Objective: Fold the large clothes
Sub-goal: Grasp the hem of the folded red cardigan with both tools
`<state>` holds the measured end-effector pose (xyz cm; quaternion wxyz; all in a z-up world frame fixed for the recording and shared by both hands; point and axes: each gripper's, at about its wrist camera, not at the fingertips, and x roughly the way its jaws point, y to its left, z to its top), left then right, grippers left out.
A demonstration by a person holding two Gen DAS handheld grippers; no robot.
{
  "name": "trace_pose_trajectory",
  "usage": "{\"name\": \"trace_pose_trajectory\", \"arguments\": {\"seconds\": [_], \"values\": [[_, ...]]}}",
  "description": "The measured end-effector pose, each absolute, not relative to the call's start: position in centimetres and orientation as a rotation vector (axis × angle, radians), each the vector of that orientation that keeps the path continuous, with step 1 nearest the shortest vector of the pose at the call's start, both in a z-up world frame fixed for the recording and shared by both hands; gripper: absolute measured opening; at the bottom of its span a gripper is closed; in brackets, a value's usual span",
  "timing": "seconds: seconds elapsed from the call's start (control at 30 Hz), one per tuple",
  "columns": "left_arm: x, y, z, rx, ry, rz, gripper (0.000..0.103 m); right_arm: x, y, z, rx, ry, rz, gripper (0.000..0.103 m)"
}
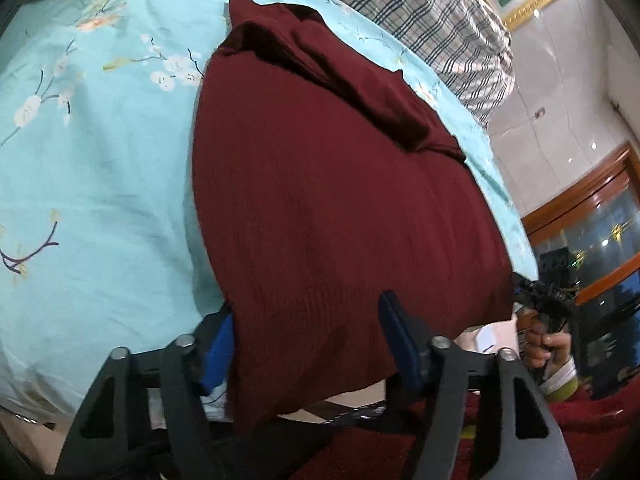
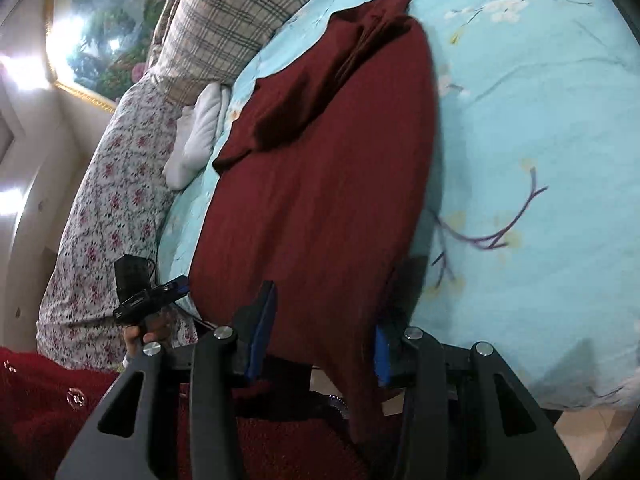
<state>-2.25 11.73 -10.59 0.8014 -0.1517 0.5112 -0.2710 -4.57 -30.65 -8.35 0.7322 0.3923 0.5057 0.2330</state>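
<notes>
A dark red knitted garment (image 1: pixel 340 200) lies lengthwise on the bed, its near hem hanging over the bed's edge and a sleeve folded across the far end (image 2: pixel 320 100). My left gripper (image 1: pixel 308 340) straddles the hem's left corner. One blue pad sits beside the cloth's edge and the other on top of it, with a wide gap, so the jaws are open. My right gripper (image 2: pixel 322 340) is at the hem's right corner. The cloth fills the space between its blue pads, and a corner droops below them.
The bed has a turquoise flowered sheet (image 1: pixel 100 180). A plaid pillow (image 2: pixel 224 28), a floral quilt (image 2: pixel 112 200) and a white cloth (image 2: pixel 196 136) lie along the far side. A person's hand (image 1: pixel 548 348) holds the other gripper, above a red knitted sleeve.
</notes>
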Motion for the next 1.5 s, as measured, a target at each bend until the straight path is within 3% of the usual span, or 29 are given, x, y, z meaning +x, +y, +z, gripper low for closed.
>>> {"name": "trace_pose_trajectory", "arguments": {"seconds": [0.17, 0.43, 0.47, 0.5, 0.53, 0.87, 1.17, 1.5], "values": [[-2.2, 13.3, -10.9, -0.352, 1.11, -0.566, 0.035, -4.3, -30.3, -8.3, 0.83, 1.117, 0.525, 0.037], [-2.0, 12.2, -10.8, -0.33, 1.117, -0.59, 0.032, -4.2, -30.2, -8.5, 0.825, 1.111, 0.521, 0.028], [-2.0, 12.0, -10.8, -0.322, 1.116, -0.595, 0.025, -4.2, -30.1, -8.4, 0.815, 1.112, 0.515, 0.025], [-1.9, 11.8, -10.8, -0.318, 1.117, -0.604, 0.011, -4.2, -30.1, -8.4, 0.804, 1.114, 0.506, 0.015], [-1.8, 11.8, -10.9, -0.32, 1.123, -0.614, 0.007, -4.2, -30.1, -8.4, 0.8, 1.116, 0.496, 0.009], [-2.3, 12.6, -8.4, -0.355, 1.002, -0.606, 0.006, -3.8, -31.2, -6.1, 0.839, 0.993, 0.536, 0.005], [-0.5, 12.7, -1.4, -0.375, 0.811, -0.629, 0.006, -0.9, -32.7, -0.9, 0.888, 0.798, 0.573, 0.005], [8.4, 11.6, 3.9, -0.423, 0.62, -0.583, 0.006, 9.3, -35.1, 1.5, 0.827, 0.693, 0.482, 0.005]]}}
